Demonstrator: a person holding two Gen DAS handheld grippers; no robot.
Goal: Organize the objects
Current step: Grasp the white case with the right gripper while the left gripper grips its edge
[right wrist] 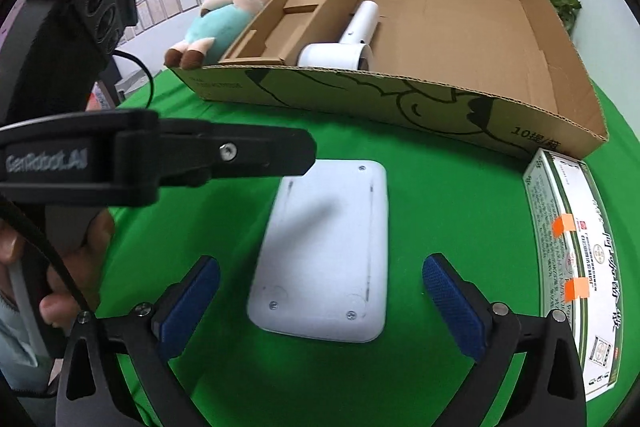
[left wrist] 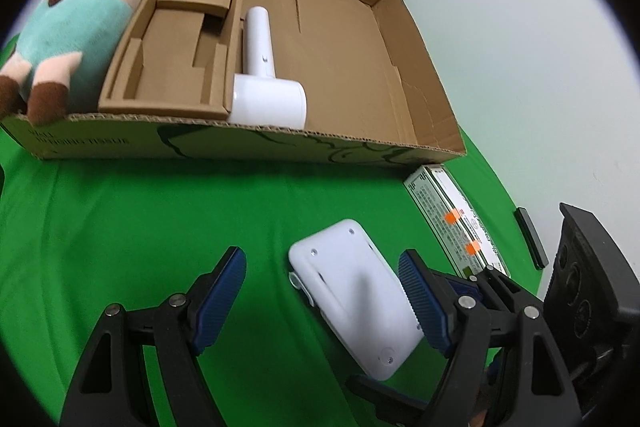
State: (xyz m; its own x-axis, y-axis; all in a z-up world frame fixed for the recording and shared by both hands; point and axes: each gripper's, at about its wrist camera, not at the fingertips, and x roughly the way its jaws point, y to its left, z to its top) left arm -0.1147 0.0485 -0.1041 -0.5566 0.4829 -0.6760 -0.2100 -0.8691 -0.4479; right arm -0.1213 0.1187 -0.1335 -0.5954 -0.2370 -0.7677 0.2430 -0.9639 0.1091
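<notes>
A flat white plastic device (left wrist: 356, 299) lies face down on the green cloth; it also shows in the right wrist view (right wrist: 324, 251). My left gripper (left wrist: 320, 291) is open, its right finger close beside the device's right edge. My right gripper (right wrist: 320, 303) is open, with the device's near end between its blue pads (right wrist: 452, 311), not touching. A brown cardboard tray (left wrist: 240, 143) (right wrist: 400, 95) behind holds a white hair dryer (left wrist: 264, 83) (right wrist: 348, 43), a cardboard insert (left wrist: 184, 39) and a plush pig (left wrist: 72, 19) (right wrist: 224, 15).
A long green-and-white carton (left wrist: 456, 223) (right wrist: 568, 259) with orange tape lies on the cloth to the right of the device. The left gripper's body (right wrist: 120, 155) crosses the right wrist view at left. A white wall stands behind the tray.
</notes>
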